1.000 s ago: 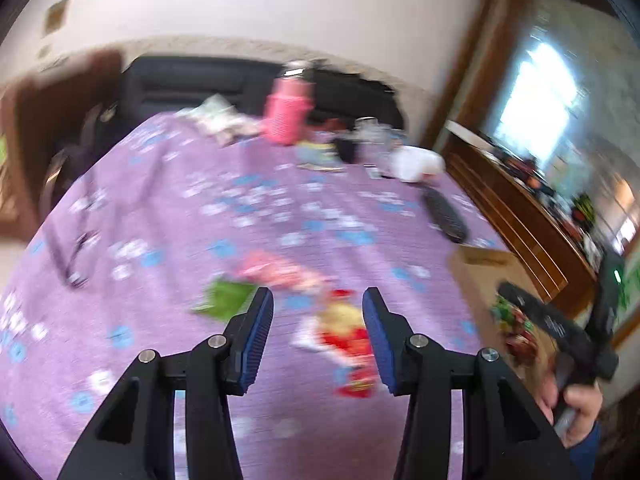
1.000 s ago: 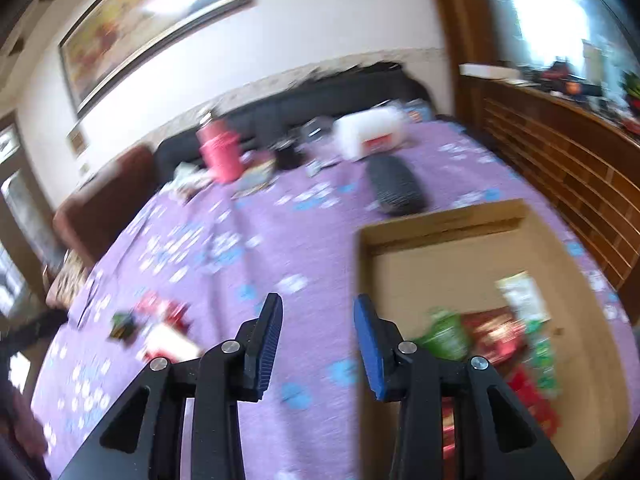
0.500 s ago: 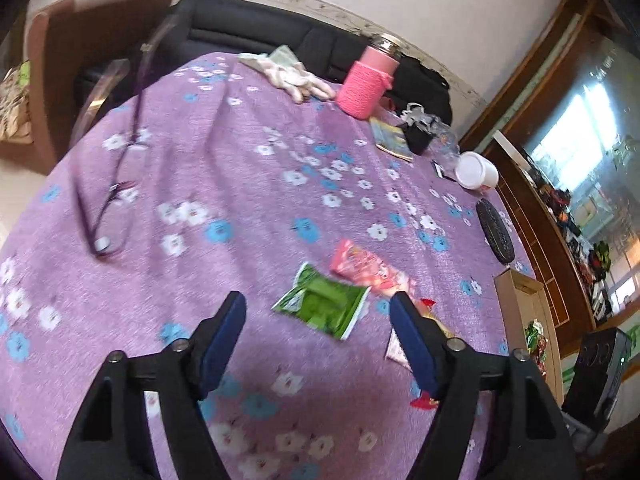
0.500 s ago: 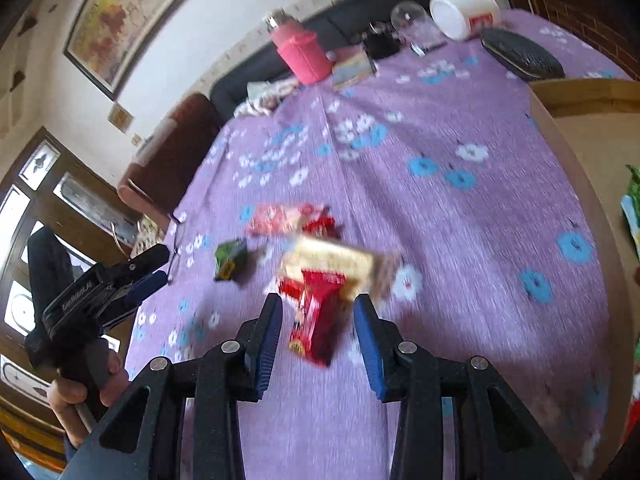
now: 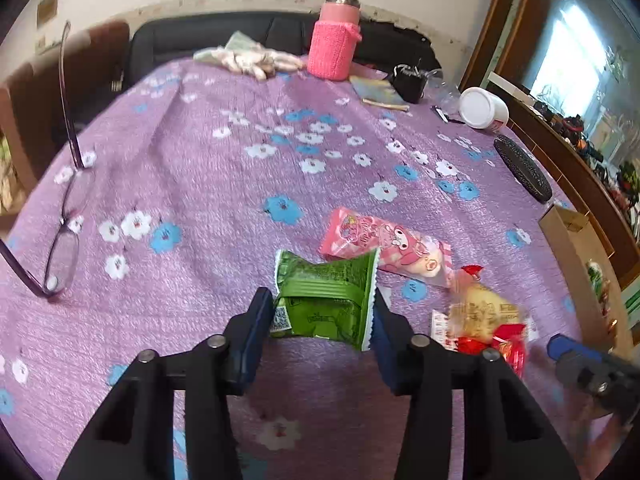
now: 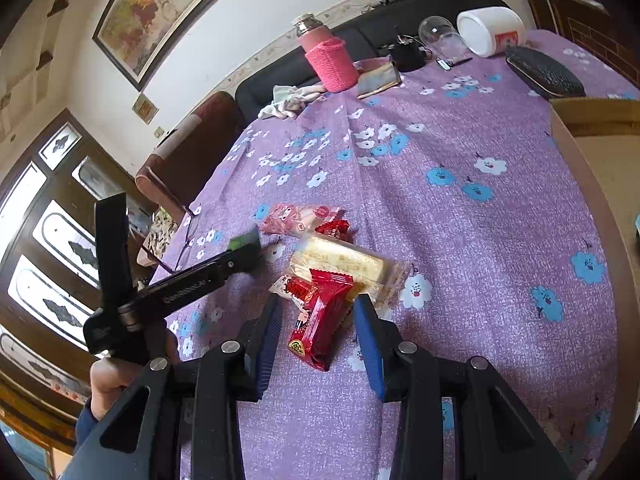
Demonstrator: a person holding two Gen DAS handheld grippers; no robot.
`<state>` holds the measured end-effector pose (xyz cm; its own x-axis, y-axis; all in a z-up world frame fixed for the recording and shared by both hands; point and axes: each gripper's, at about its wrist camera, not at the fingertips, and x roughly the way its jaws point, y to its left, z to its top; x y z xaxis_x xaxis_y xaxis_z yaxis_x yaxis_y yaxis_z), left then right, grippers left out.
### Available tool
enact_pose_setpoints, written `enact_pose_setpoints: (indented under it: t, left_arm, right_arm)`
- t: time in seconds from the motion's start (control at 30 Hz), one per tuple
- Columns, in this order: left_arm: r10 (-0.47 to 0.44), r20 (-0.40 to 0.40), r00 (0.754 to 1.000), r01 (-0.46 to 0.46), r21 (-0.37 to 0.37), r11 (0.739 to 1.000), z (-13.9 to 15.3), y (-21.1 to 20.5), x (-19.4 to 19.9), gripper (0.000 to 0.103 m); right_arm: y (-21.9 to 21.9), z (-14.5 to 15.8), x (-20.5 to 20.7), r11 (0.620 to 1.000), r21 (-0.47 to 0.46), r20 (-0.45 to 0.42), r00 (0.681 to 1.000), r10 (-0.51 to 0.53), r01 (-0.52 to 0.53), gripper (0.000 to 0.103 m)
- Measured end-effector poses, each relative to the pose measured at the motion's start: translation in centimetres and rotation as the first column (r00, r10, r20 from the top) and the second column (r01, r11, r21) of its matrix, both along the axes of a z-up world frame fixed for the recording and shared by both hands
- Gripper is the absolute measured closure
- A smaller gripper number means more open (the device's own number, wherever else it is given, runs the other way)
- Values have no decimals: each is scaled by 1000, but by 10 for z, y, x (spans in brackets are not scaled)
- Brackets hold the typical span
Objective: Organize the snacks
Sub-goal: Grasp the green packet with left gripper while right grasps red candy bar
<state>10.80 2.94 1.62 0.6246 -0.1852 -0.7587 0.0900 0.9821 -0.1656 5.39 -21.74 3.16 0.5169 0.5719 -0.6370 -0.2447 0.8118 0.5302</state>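
The green snack packet sits low in the centre of the left wrist view, pinched between the two blue pads of the left gripper, its crimped ends bowing upward, so the grip looks closed on it by its side edges. It is likely light, crinkly and slippery foil, easily crushed; holding across the flat middle rather than a sealed fin should keep it from sliding out. Just above and to its right lies the pink snack packet, and at lower right a yellow snack packet with red wrappers touching it. In the right wrist view the red snack packet lies at lower centre between the spread fingers of the right gripper, which are apart and hold nothing. The cardboard box fills the right edge of that view; its wall stands up from the purple tablecloth, so a carried packet must clear it. Spectacles lie at left, well apart.
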Motion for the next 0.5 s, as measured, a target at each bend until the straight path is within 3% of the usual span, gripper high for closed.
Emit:
enact_pose_setpoints:
  t: [0.17,0.37,0.5]
  left_arm:
    - [5,42,999,-5,4,1000,6,1,-8,64]
    - [-5,72,997,7,-25,1000,15,1,-15,64]
    - [-19,90,996,23,-39,999,21,-3,-18,64]
  right_arm:
    - [9,-4,-2,999,-31,-3,1000,22,-22,62]
    - [21,-9,-3,998,-55,-41,999,26,-29,62]
    - [43,-11,0,990,-137,-56,998,29,-36,62]
